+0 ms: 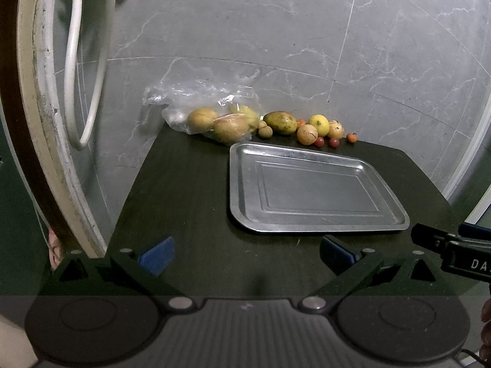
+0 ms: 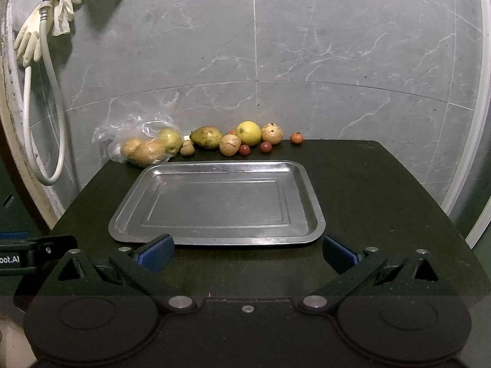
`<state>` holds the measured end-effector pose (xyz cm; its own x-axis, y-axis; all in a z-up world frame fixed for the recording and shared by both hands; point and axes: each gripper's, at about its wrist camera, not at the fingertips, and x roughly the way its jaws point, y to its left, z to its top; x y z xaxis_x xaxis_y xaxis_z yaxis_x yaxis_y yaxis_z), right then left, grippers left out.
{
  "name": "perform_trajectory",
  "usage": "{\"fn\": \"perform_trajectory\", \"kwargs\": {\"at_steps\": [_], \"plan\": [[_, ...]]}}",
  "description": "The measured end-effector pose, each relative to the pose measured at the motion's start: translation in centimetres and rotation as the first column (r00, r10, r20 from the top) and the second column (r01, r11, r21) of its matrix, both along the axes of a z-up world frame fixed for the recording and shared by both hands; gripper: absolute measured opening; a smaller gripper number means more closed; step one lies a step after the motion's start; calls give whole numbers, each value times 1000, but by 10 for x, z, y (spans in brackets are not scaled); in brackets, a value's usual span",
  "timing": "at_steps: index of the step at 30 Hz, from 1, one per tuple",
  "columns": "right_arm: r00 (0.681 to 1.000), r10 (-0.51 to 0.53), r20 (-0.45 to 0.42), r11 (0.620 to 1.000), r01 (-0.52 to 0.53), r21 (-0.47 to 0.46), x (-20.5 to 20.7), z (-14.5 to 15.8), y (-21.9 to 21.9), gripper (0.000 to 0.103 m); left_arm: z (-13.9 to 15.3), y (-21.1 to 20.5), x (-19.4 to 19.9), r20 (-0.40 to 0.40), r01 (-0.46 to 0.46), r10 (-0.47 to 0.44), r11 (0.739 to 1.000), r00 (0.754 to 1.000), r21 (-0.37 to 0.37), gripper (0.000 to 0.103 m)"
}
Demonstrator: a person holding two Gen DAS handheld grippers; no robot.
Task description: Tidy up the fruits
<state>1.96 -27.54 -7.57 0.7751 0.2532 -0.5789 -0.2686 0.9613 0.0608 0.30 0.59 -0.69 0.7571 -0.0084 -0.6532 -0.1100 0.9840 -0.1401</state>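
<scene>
Fruits (image 2: 214,141) lined up along the far edge of the dark desk (image 2: 368,190), against the grey marbled wall (image 2: 307,46); none on the tray. Steel tray (image 2: 307,211) flat on the desk just in front of the row, holding nothing. Clear plastic bag (image 2: 122,128) at the row's left end, crumpled, with three yellow-brown fruits (image 2: 148,153) inside or half inside. To its right, loose on the desk: two small brown round fruits (image 2: 187,148), a green mango (image 2: 206,137), a tan round fruit (image 2: 229,144), a yellow round fruit (image 2: 248,132), a pale ribbed fruit (image 2: 271,133), and small red-orange ones (image 2: 266,146), one (image 2: 296,137) apart at the right end.

Left tongs (image 1: 245,257) spread wide over the desk's near edge, blue pads (image 1: 158,254) apart, gripping nothing. Right tongs (image 2: 247,254) likewise released, blue pads (image 2: 156,253) flanking the tray's near rim, not touching it.

Partial white lettering "DA" legible on the right tool body seen from the left wrist camera; "bot.AI" legible on the left tool body seen from the right wrist camera. No other writing readable.

White hose (image 2: 46,122) looped on the wall at left, with pale rubber gloves (image 2: 30,36) draped above it.
</scene>
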Motion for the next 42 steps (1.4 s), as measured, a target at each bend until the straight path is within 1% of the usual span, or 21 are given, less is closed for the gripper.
{"fn": "perform_trajectory", "kwargs": {"at_steps": [24,42], "plan": [[1000,-3,1,1000,3,-4,2,-1,3,102,-2,2,4,-1,0,0,1000,1000,-9,103],[1000,-13,11,1000,13,-12,-3,5,4,102,-1,7,5,1,3,-3,1000,1000,-15,103]]}}
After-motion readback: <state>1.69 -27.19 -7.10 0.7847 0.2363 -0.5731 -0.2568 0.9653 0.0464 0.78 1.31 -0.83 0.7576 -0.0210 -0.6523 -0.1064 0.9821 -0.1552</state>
